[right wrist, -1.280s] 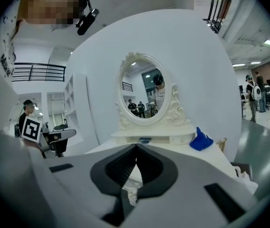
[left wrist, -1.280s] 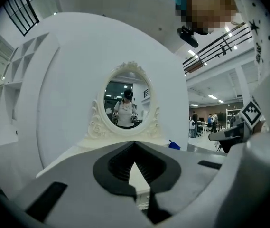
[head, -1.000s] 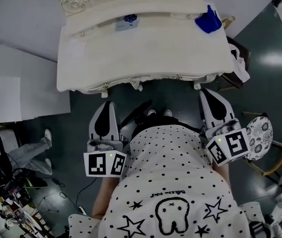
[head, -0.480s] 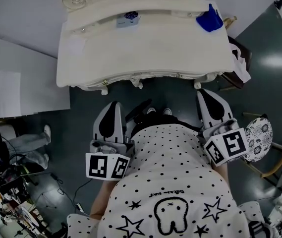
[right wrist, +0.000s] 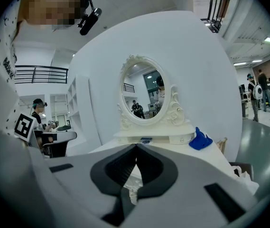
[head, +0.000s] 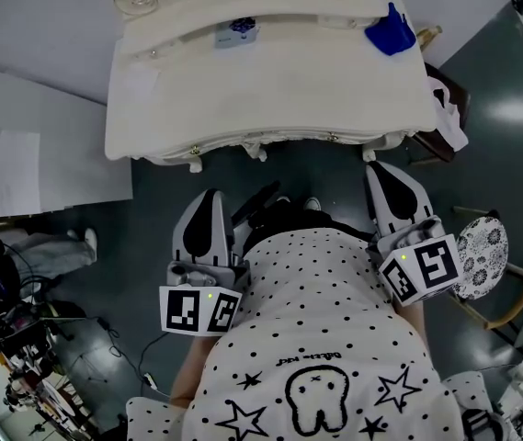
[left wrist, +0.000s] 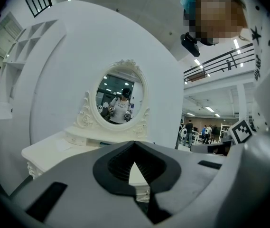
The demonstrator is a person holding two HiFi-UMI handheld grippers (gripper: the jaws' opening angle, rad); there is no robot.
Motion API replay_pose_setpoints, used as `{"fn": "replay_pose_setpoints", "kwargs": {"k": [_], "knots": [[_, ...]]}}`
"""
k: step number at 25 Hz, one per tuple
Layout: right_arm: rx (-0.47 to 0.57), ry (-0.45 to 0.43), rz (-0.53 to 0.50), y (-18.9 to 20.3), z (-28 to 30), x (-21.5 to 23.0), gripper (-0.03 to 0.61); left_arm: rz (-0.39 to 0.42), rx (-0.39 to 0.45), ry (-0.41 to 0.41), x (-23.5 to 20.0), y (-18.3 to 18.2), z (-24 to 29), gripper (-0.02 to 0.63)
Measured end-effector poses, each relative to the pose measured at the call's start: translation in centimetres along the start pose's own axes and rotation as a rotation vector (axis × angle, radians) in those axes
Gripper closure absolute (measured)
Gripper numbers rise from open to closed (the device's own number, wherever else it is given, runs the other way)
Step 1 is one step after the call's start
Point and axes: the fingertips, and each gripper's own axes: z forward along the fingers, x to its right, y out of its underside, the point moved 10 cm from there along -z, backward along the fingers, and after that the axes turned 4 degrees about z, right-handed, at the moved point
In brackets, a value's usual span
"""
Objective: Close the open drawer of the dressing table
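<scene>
Left gripper and right gripper hover before the counter, fingers together, empty; drawer seems shut, needing just a confirming nudge.

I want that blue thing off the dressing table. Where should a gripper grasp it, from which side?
I'd pinch the blue thing across its narrow upright peak, coming from the dressing table's front right: the mirror base stands close on its left, and the right gripper is nearest.
</scene>
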Motion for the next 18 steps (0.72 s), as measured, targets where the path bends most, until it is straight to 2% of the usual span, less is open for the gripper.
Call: {"fn": "replay_pose_setpoints", "kwargs": {"k": [18], "knots": [[-0.007, 0.006, -0.019, -0.04, 0.01, -0.05, 0.569, 0.003, 0.011, -0.004, 0.07, -0.16, -0.16, 0.601]]}}
